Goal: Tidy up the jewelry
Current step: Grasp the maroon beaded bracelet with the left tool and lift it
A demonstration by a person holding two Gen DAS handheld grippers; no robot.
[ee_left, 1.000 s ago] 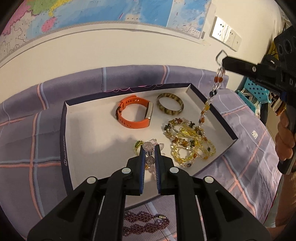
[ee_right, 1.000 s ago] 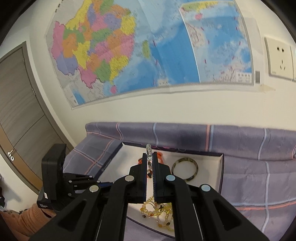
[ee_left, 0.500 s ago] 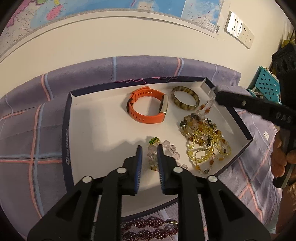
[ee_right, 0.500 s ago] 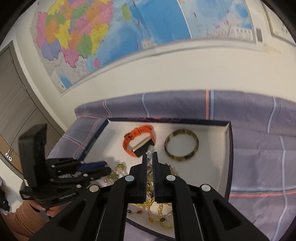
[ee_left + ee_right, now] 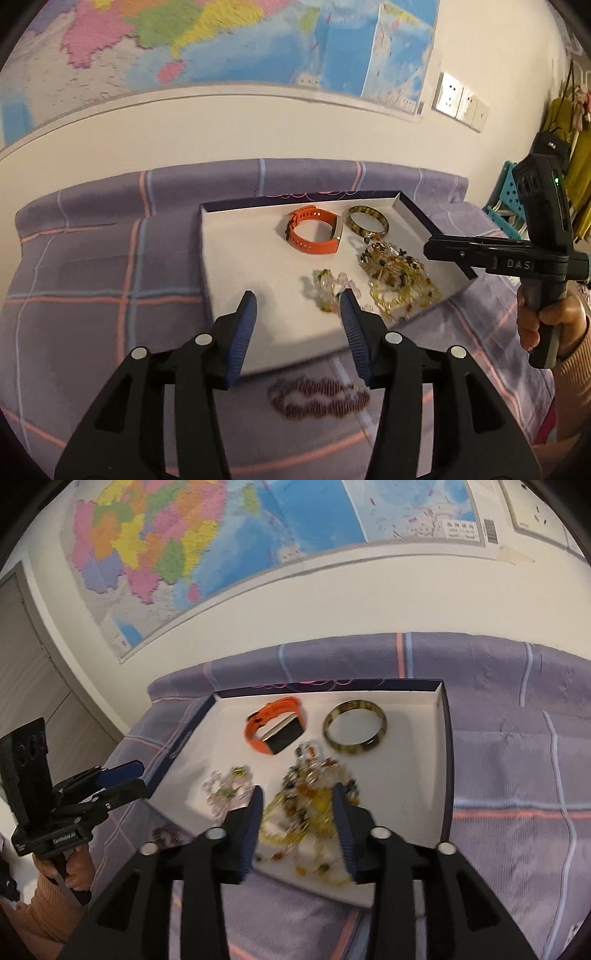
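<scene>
A white tray with a dark rim [image 5: 229, 258] [image 5: 439, 775] lies on a purple plaid cloth. In it are an orange watch [image 5: 314, 236] [image 5: 275, 729], a mottled bangle [image 5: 365, 221] [image 5: 354, 727], a clear pale bead bracelet [image 5: 328, 288] [image 5: 225, 794] and a heap of yellow and amber bead strands [image 5: 399, 280] [image 5: 314, 797]. My left gripper [image 5: 297, 306] is open and empty over the tray's near edge. My right gripper [image 5: 297, 801] is open and empty just above the amber heap; it also shows in the left wrist view [image 5: 432, 251]. A dark red bead necklace [image 5: 317, 395] lies on the cloth in front of the tray.
A wall with a map [image 5: 221, 535] and sockets [image 5: 458, 99] stands behind the bed. A door [image 5: 33, 672] is at the left. A teal stool [image 5: 506, 218] and hanging clothes [image 5: 569, 122] are at the right.
Both grippers have opened. The right one has let the amber strand drop onto the heap in the tray. The left one has let go of the clear bead bracelet and pulled back.
</scene>
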